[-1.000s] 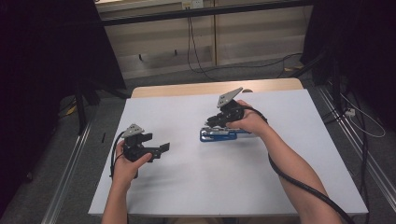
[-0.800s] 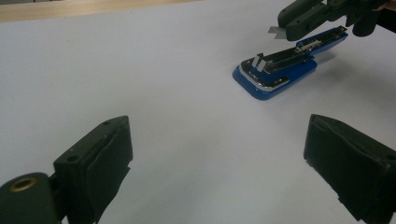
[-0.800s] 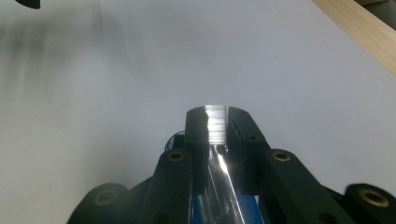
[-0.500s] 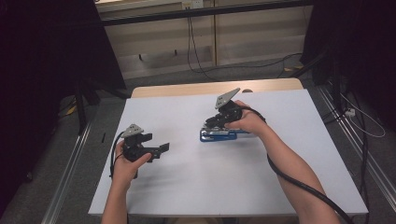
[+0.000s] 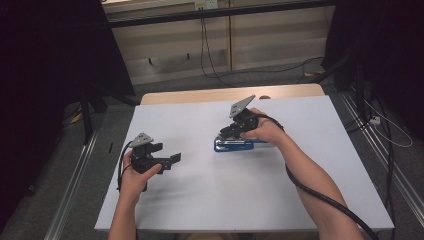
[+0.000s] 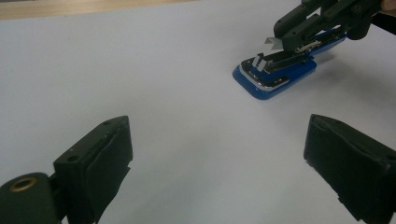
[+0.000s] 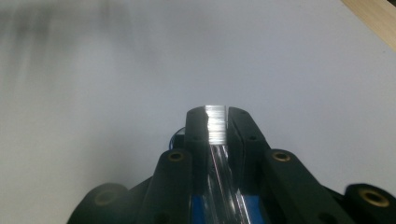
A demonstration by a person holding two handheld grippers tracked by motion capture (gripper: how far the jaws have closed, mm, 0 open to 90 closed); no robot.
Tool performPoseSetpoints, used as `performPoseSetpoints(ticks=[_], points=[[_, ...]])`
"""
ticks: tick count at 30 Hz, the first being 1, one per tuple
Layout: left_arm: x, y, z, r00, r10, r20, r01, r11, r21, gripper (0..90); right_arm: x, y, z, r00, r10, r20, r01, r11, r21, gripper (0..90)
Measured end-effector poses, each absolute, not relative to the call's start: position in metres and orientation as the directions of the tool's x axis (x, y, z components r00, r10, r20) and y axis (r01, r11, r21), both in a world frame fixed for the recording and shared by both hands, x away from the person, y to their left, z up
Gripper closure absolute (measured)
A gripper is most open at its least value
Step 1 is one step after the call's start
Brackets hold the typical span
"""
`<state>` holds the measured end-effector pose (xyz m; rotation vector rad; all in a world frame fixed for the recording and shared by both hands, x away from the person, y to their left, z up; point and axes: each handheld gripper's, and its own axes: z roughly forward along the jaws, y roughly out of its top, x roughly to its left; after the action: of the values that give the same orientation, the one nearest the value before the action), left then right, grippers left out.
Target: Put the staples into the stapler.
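White desk [image 5: 210,200]; blue stapler [image 5: 235,145] lay mid-desk. Right gripper [image 7: 215,122] was clamped on its shiny metal strip, seen close in right gripper view. Left gripper [image 6: 217,158] hovered wide, holding nothing.

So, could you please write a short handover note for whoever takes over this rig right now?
Right gripper: shut on the shiny strip of staples, over the open blue stapler.
Left gripper: open, holding nothing, above the white table at the near left.
Done: the stapler is open and the strip is gripped at it.
Left: apparently seating the strip and closing the stapler.
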<state>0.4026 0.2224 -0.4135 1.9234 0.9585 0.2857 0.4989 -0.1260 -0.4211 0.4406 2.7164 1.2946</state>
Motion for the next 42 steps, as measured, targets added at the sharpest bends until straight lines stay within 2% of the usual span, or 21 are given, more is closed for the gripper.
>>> performPoseSetpoints(ticks=[42], points=[[0.404, 0.224, -0.417, 0.66, 0.727, -0.189, 0.518, -0.257, 0.816, 8.1, 0.507, -0.124, -0.432, -0.979, 0.206, 0.01, 0.141, 0.634, 0.76, 79.3]])
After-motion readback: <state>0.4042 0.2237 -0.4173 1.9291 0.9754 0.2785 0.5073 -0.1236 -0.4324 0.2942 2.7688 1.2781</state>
